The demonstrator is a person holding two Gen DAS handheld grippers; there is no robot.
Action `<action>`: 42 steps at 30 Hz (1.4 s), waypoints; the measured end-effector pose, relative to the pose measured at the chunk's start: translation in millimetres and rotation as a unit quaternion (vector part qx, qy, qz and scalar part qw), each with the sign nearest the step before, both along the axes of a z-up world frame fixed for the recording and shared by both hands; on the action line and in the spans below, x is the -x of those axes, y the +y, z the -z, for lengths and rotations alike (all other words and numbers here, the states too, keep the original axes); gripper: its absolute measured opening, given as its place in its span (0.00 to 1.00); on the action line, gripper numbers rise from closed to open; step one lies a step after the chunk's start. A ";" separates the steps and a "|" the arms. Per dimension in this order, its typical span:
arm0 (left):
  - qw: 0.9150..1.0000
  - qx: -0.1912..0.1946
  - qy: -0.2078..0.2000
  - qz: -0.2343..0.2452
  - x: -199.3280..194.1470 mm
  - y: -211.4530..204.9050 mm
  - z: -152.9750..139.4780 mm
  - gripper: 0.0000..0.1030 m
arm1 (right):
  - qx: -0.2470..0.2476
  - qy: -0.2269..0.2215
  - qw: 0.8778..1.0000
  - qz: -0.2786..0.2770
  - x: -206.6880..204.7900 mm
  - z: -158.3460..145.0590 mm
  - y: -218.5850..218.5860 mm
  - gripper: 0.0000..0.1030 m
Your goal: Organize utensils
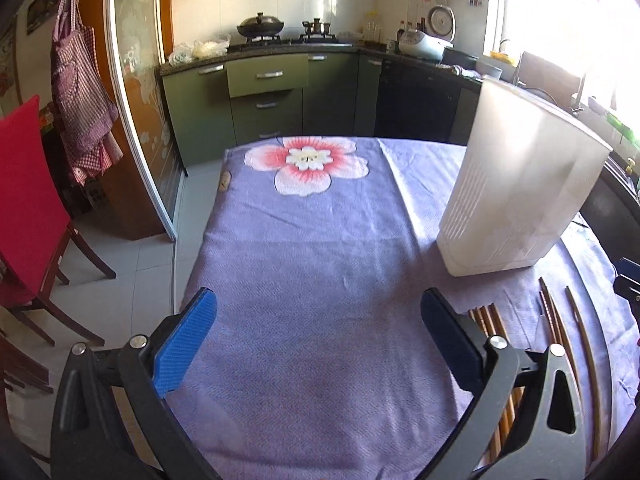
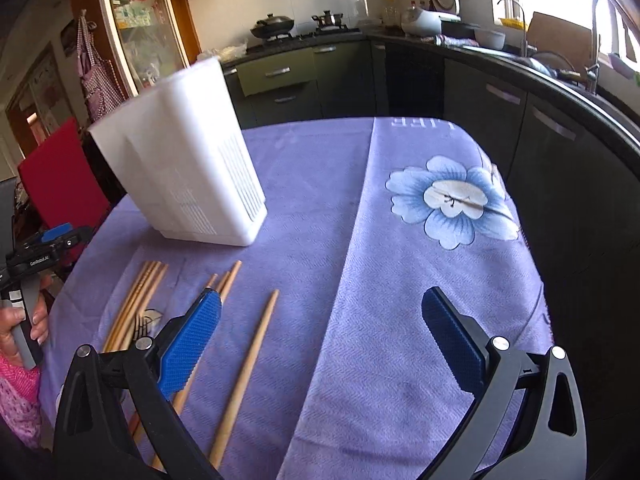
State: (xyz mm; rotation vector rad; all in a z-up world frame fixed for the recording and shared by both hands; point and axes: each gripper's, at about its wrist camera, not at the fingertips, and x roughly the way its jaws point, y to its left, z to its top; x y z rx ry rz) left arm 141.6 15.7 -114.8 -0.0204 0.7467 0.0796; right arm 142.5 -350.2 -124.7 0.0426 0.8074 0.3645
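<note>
A white plastic utensil holder [image 2: 188, 160] stands upright on the purple tablecloth; it also shows in the left wrist view [image 1: 516, 184] at the right. Several wooden chopsticks [image 2: 244, 376] lie loose on the cloth in front of it, with a bundle [image 2: 136, 304] further left; they show in the left wrist view [image 1: 580, 344] at the lower right. My right gripper [image 2: 320, 320] is open and empty, above the cloth just right of the chopsticks. My left gripper [image 1: 318, 316] is open and empty over bare cloth, left of the holder.
The table [image 1: 304, 240] carries a purple flowered cloth. A red chair [image 1: 28, 208] stands at its left side. Green kitchen cabinets [image 1: 280, 92] and a dark counter with a sink [image 2: 560, 76] run behind and to the right.
</note>
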 end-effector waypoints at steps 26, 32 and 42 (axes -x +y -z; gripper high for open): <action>0.998 0.001 -0.059 0.001 29.0 -16.2 -46.5 0.94 | 0.002 -0.058 0.997 0.049 50.1 -10.3 1.4 0.96; 0.994 -0.027 -0.104 -0.011 50.6 -22.9 -65.7 0.94 | -0.002 -0.076 0.995 0.060 87.1 -22.4 -7.7 0.96; 0.993 -0.043 -0.106 -0.012 72.4 -27.6 -78.4 0.94 | -0.039 -0.119 0.990 0.068 114.5 -52.8 -18.6 0.96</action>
